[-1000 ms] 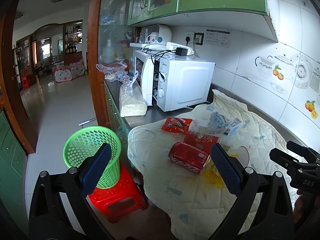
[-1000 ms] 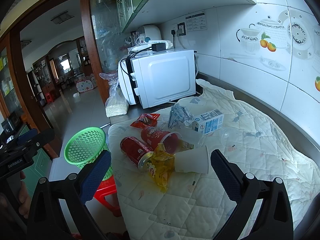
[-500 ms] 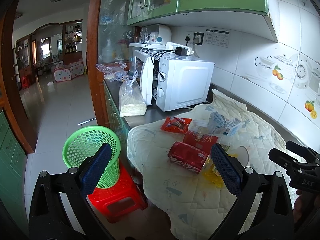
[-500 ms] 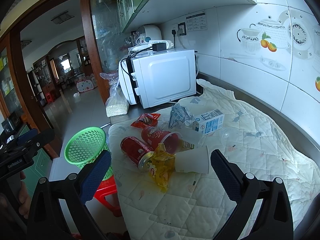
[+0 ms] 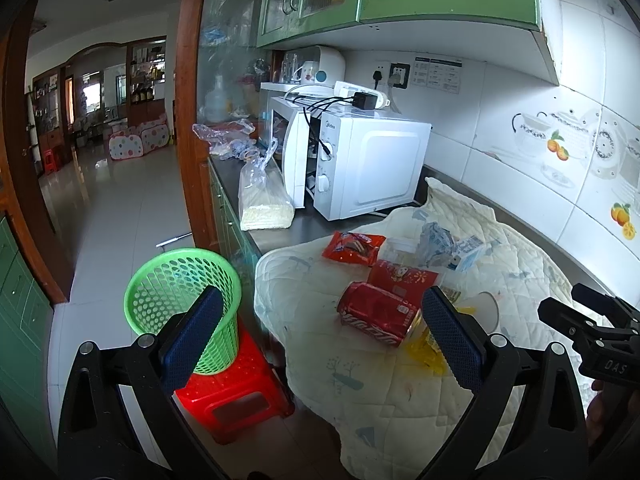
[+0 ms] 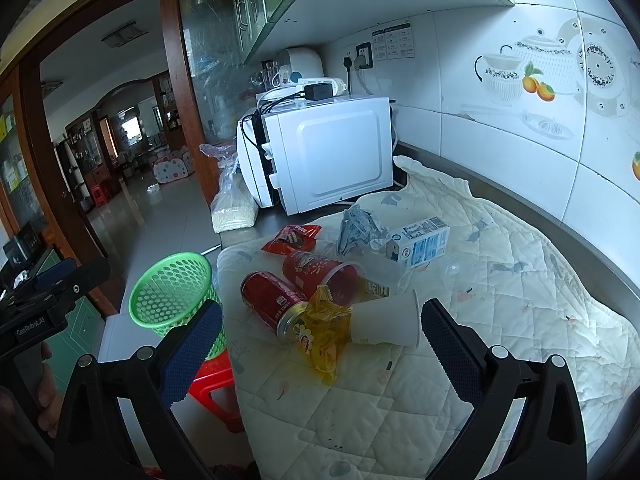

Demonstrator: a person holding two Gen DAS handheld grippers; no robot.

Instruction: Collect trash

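Trash (image 6: pixel 320 300) unmoved, untouched since earlier.

glossy metal soda can (image 6: pixel 275 303); perforated plastic basket (image 5: pixel 182 294); quilted matt cloth (image 6: pixel 500 320); crinkly yellow wrapper (image 6: pixel 326 334); glossy plastic stool (image 5: pixel 236 396)

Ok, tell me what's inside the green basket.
The green basket stands on the red stool. Through the open top and mesh wall nothing shows in the upper part. Its bottom is hidden behind the left gripper's finger, so I cannot tell.

Litter piled on a quilted counter cloth (image 6: pixel 500 320)

A red can (image 6: pixel 272 304) lies beside a yellow wrapper (image 6: pixel 326 334), white cup (image 6: pixel 386 326) and carton (image 6: pixel 420 242); green basket (image 6: pixel 172 294) stands below the counter's edge.
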